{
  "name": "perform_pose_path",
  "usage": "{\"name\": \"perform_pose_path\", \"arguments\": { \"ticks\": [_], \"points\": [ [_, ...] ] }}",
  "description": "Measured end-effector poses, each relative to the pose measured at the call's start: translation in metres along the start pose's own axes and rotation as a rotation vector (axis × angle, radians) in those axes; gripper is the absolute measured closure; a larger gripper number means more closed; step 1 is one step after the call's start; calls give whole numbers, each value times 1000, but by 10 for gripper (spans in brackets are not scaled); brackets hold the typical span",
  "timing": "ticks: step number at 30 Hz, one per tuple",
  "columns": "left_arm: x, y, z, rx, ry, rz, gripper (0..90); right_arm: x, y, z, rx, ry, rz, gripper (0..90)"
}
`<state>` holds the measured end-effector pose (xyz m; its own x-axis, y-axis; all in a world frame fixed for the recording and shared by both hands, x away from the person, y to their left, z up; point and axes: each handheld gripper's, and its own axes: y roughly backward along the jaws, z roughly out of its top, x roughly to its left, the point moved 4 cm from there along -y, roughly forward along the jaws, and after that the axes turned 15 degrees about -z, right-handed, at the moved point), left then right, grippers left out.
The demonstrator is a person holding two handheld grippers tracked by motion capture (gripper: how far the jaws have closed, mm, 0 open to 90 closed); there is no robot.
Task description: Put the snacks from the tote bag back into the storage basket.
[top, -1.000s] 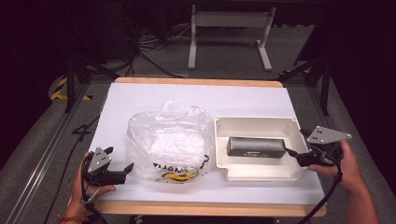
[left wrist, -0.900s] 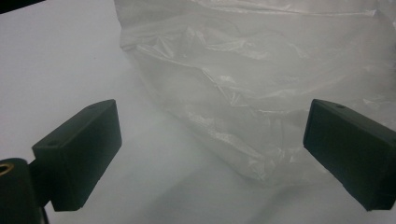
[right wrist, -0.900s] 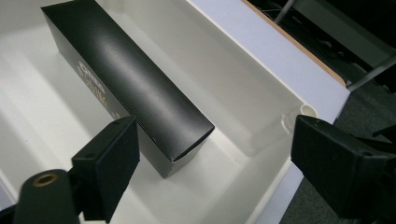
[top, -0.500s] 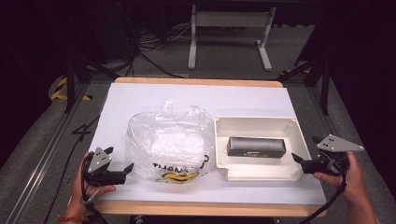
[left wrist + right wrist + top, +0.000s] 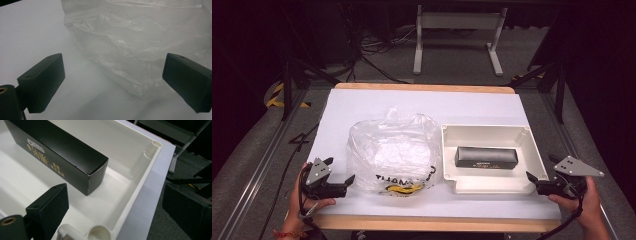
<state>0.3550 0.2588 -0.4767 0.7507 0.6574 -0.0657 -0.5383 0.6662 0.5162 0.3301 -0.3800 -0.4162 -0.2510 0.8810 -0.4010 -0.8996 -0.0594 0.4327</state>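
The white-covered counter (image 5: pixel 377 107) carries two big things side by side: a crumpled clear plastic bag (image 5: pixel 393 150) left of centre and, just to its right, a shallow white tray (image 5: pixel 532 150) with raised walls and round corner posts. Inside the tray, apart from every wall, lies a long black box (image 5: pixel 486 156) with pale lettering, its long axis running left to right across the counter, parallel to the near edge. The right claw (image 5: pixel 534 181) sits at the tray's near right corner, its jaws pointing back toward the tray; they have just been opening and now stand released with nothing between them. In the right gripper view the tray's corner wall (image 5: pixel 140 192) runs up between the two jaws, and the black box (image 5: pixel 57 152) lies ahead and to the left, its near end face turned toward the camera, so the box would be met end-on, along its length, not across its narrow width. The left claw (image 5: pixel 343 176) rests at the counter's near left, released too and empty, aimed at the plastic bag (image 5: pixel 140 45), whose lower edge lies between its spread jaws without touching them. The right claw is clearly the nearer one to the box; I judge that a grasp would call for reaching over the tray wall.
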Motion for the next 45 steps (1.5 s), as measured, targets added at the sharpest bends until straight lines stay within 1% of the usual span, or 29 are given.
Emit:
{"name": "perform_pose_path", "arguments": {
  "ticks": [3,6,9,11,13,16,17,19,21,24,26,28,29,31,32,34,35,40,43,45],
  "points": [
    [0,0,0,2,-3,0,51,4,1,-3,-8,0,12,68],
    [0,0,0,2,-4,-1,51,6,2,-5,-11,-3,12,67],
    [0,0,0,3,-4,0,51,9,2,-10,-21,-16,7,67],
    [1,0,0,1,0,1,51,11,0,-15,-28,-39,10,66],
    [1,0,0,3,1,-1,51,13,-1,-21,-29,-58,2,64],
    [1,-1,0,2,4,-3,51,14,-2,-28,-41,-86,9,60],
    [2,-1,0,1,5,-3,51,14,-2,-30,-43,-88,-1,58],
    [2,0,0,-1,6,-4,51,14,-2,-34,-50,-108,-12,58],
    [2,0,0,-2,8,-2,51,15,-3,-38,-57,-127,-11,58],
    [2,-1,0,-4,12,-3,51,16,-4,-42,-70,-128,-18,52],
    [2,-1,0,-2,11,-6,51,16,-2,-42,-92,-133,-31,50],
    [2,-1,0,-1,10,-5,51,15,-2,-43,-93,-136,-34,50],
    [2,-1,0,-4,10,-5,51,16,-2,-45,-98,-143,-43,46],
    [2,-1,0,-7,10,-2,51,16,-3,-46,-95,-138,-48,42],
    [2,-1,0,-9,11,0,51,17,-2,-46,-110,-138,-57,43],
    [2,0,0,-10,12,1,51,16,-1,-46,-115,-144,-62,43],
    [2,0,0,-9,9,1,51,16,0,-46,-127,-148,-68,42],
    [1,1,-1,-10,4,0,51,15,2,-47,-142,-159,-68,39],
    [0,2,-2,-23,7,3,52,15,3,-47,-151,-163,-76,37],
    [1,2,-2,-17,3,4,52,14,3,-48,-157,-173,-75,34]
  ]
}}
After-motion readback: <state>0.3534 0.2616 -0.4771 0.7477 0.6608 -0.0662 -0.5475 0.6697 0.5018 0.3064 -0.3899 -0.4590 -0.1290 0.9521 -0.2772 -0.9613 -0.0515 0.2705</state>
